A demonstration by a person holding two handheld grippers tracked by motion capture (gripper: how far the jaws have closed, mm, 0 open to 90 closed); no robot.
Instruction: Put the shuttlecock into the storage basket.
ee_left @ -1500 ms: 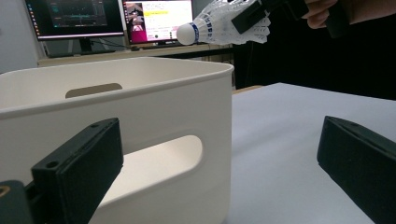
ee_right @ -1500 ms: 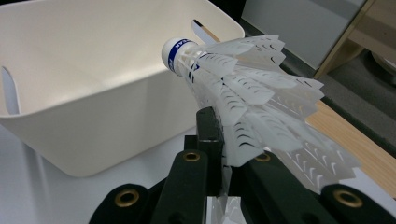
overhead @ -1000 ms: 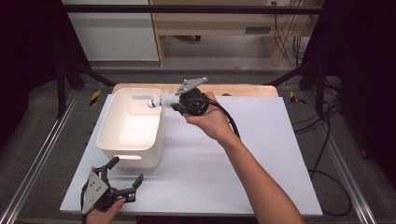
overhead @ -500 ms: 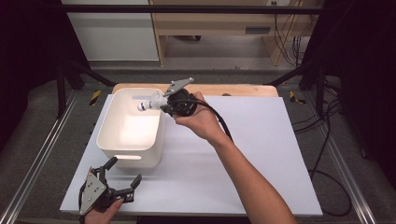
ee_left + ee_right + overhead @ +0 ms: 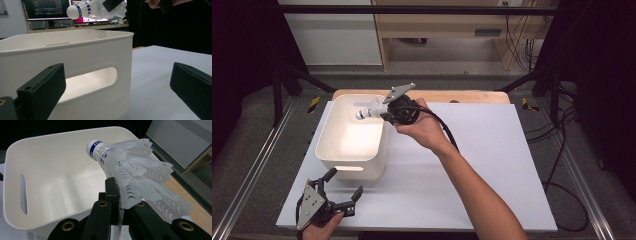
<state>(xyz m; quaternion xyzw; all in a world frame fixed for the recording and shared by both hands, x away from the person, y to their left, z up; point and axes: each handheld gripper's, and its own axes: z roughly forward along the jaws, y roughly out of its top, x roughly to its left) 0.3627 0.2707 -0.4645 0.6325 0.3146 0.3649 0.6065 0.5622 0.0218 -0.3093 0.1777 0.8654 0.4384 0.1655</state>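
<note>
Shuttlecock (image 5: 371, 108) held over bin (image 5: 328, 150), not yet dropped.
My right gripper (image 5: 384, 110) clamps its feathers; my left gripper (image 5: 343, 189) rests open, empty.

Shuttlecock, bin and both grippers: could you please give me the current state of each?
shuttlecock: clamped by its skirt, cork end out over the bin, not inside it.
white bin: upright on the table, nothing visible inside.
right gripper: shut on the shuttlecock, above the bin's far right rim.
left gripper: open, holding nothing, near the bin's handle slot.

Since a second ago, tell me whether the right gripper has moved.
Yes. The right gripper, holding the shuttlecock, moved left, from the bin's right rim to above its inside.
</note>
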